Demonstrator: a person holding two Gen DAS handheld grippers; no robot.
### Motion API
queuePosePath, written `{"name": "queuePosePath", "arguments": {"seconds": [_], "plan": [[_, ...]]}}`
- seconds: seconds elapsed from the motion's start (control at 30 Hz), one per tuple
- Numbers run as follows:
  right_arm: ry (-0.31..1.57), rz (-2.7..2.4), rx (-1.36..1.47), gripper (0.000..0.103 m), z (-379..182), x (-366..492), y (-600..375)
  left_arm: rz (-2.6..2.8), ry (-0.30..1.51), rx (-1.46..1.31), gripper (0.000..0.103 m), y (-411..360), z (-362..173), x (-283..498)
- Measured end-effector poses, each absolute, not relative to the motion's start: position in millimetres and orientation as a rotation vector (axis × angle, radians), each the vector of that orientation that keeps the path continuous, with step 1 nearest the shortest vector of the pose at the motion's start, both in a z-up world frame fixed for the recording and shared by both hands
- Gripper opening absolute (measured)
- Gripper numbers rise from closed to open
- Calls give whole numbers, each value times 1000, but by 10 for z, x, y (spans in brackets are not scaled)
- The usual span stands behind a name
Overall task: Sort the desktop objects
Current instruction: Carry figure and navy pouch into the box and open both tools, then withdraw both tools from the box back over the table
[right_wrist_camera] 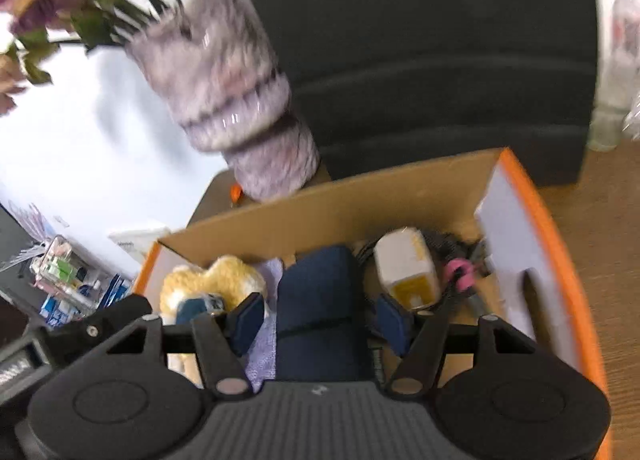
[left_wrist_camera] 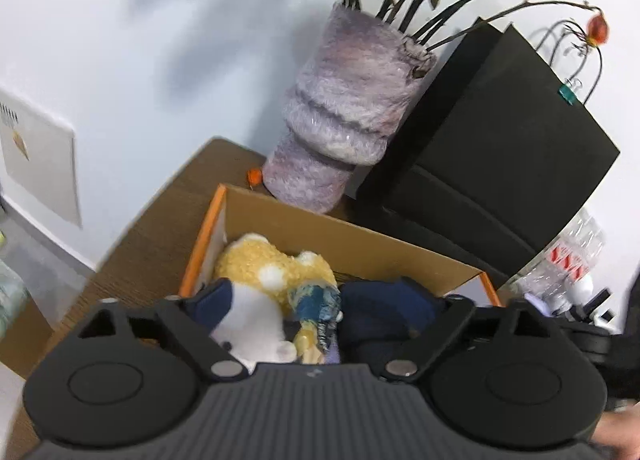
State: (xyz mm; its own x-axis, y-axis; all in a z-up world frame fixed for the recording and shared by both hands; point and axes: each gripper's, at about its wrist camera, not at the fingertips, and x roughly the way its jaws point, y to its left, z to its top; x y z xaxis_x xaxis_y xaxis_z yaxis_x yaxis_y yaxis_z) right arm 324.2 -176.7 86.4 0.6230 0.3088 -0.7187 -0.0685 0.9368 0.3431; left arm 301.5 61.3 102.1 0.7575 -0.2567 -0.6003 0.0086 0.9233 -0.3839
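Note:
An orange-edged cardboard box [left_wrist_camera: 320, 232] stands on the wooden desk. In it lie a yellow plush toy [left_wrist_camera: 264, 264], a white plush toy [left_wrist_camera: 252, 324], a small blue-patterned figure [left_wrist_camera: 316, 304] and a dark blue pouch [left_wrist_camera: 384, 312]. My left gripper [left_wrist_camera: 320, 312] is open above the box, its jaws spread around the toys. In the right wrist view the same box [right_wrist_camera: 360, 200] holds the dark blue pouch [right_wrist_camera: 320, 308], the yellow plush [right_wrist_camera: 212, 284], a white and yellow packet [right_wrist_camera: 408, 272] and a pink clip [right_wrist_camera: 460, 276]. My right gripper [right_wrist_camera: 320, 320] is open, with its pads on either side of the pouch.
A furry purple vase [left_wrist_camera: 344, 108] with dried flowers stands behind the box, next to a black paper bag [left_wrist_camera: 492, 148]. Plastic bottles [left_wrist_camera: 568, 260] stand at the right. A clear organiser with small items [right_wrist_camera: 64, 276] sits off the desk's left edge.

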Motion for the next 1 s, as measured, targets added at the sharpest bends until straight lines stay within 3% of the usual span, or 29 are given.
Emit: {"name": "queuePosePath", "arguments": {"seconds": [0.07,0.2,0.4,0.67,0.83,1.0], "plan": [[864,187,234,71,984,3131,-1828,-143,664,-321,102,594,1114,2941],[850,116,132,82,1031,2891,-1968,-137,629,-255,103,576,1254,2788],[817,129,83,84,1009,2406,-2226,-31,494,-67,103,471,1524,2219],[658,149,-26,90,1085,1517,-2310,-101,528,18,103,189,1501,1442],[534,173,-32,90,1019,917,-2329,-117,492,23,103,16,1383,798],[580,196,59,90,728,519,-2337,-78,485,68,103,-165,982,194]]}}
